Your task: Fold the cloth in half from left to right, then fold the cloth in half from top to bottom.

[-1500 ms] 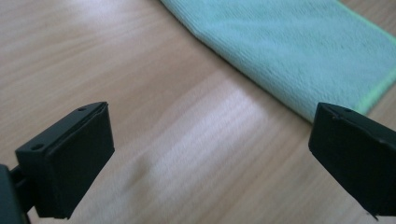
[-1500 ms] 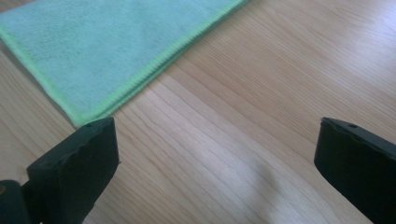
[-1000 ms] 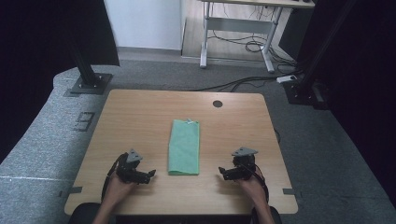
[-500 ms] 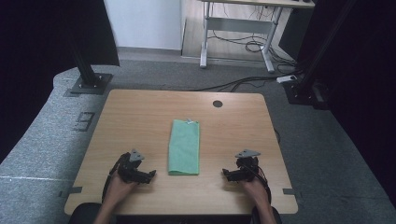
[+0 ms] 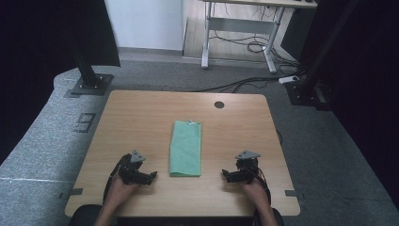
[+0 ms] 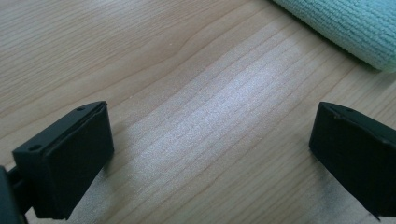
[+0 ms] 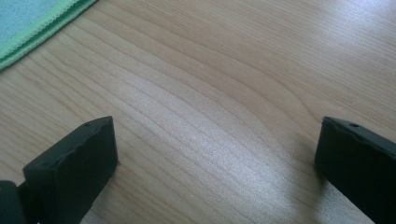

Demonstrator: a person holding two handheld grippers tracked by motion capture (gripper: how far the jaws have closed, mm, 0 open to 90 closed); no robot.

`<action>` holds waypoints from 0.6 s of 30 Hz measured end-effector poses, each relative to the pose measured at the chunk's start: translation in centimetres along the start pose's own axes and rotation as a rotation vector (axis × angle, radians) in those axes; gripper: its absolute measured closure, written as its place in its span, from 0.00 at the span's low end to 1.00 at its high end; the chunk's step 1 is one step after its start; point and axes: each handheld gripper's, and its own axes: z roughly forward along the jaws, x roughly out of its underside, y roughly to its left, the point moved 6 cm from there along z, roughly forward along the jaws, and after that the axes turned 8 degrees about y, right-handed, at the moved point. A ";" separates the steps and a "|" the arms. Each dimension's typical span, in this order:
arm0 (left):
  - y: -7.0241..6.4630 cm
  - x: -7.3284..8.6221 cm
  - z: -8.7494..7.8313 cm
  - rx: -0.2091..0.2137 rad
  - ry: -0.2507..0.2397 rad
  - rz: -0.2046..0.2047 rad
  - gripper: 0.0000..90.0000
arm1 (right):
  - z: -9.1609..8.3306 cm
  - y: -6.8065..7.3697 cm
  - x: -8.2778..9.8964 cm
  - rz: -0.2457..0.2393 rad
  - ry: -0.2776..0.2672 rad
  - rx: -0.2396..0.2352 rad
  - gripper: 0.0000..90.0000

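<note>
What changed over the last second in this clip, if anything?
The right gripper dropped slightly toward the near edge of the table and now rests low on the wood. The left gripper barely shifted. Nothing was grasped or released: both sets of fingers stand wide open over bare wood. The folded green cloth lies between the grippers as before, untouched.

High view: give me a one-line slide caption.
Folded green towel lies on the wooden table, with open left hand-held gripper and right hand-held gripper resting on either side.
</note>
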 end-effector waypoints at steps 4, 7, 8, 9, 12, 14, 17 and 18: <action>0.0 0.0 0.0 0.000 0.000 -0.001 0.00 | 0.0 0.0 0.0 0.000 0.000 0.000 0.00; 0.0 0.0 0.0 -0.001 0.000 -0.001 0.00 | 0.0 0.0 0.0 0.000 0.000 0.000 0.00; 0.0 0.0 0.0 -0.001 0.000 -0.001 0.00 | 0.0 0.0 0.0 0.000 0.001 0.000 0.00; 0.0 0.0 0.0 -0.001 0.000 -0.001 0.00 | 0.0 0.0 0.0 0.000 0.001 0.000 0.00; 0.0 0.0 0.0 -0.001 0.000 -0.001 0.00 | 0.0 0.0 0.0 0.000 0.002 0.000 0.00; 0.0 0.0 0.0 -0.001 0.000 -0.001 0.00 | 0.0 0.0 -0.1 0.001 0.002 0.001 0.00; 0.0 0.0 0.0 -0.001 0.000 -0.001 0.00 | 0.0 0.0 -0.1 0.006 0.004 0.004 0.00; 0.0 0.0 0.0 -0.001 0.000 -0.001 0.00 | 0.0 0.1 -0.1 0.007 0.006 0.005 0.00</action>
